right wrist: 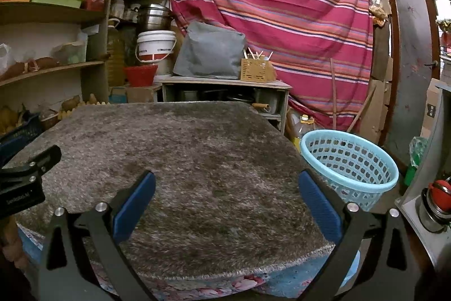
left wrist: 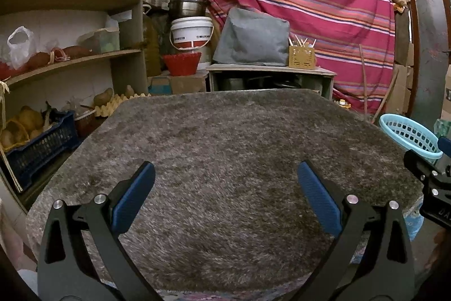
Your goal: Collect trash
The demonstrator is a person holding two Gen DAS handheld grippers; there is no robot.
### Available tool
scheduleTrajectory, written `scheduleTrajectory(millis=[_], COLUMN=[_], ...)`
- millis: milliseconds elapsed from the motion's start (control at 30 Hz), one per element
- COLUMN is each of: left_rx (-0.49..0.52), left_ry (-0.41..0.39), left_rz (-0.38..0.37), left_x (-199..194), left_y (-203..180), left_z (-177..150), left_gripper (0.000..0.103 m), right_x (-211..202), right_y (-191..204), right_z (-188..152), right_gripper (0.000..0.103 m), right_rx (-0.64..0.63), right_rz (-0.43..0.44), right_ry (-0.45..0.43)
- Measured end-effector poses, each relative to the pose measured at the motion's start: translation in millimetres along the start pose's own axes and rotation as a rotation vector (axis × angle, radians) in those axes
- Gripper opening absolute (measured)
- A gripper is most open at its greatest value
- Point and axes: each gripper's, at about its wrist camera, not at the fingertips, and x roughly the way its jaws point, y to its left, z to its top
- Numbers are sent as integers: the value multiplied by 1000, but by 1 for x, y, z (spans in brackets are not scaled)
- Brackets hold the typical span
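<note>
A light blue perforated basket point(right wrist: 349, 162) stands on the floor to the right of the table; its rim also shows in the left wrist view point(left wrist: 408, 134). The table is covered by a grey shaggy rug point(left wrist: 225, 148), also in the right wrist view point(right wrist: 183, 160). I see no trash on the rug. My left gripper point(left wrist: 225, 177) is open and empty above the rug's near half. My right gripper point(right wrist: 227, 182) is open and empty above the rug's right side, left of the basket. The basket's inside is hidden.
Wooden shelves point(left wrist: 70, 58) with crates and food stand at the left. A low cabinet point(left wrist: 270, 75) with a grey bag is behind the table, before a striped pink cloth point(right wrist: 282, 4). A metal counter point(right wrist: 422, 202) with a pot is at the right.
</note>
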Motion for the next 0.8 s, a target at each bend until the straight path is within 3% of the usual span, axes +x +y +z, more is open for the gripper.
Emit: scheduleTrajectory(millis=[800], left_rx=[3], left_ry=[-35], left_rz=[16], left_x=[-7], left_y=[0], left_z=[1], left_gripper=[98], right_x=[-1], right_y=[0], right_z=[2], right_gripper=[99], right_rx=[1], right_rz=[-4], right_ry=[-11])
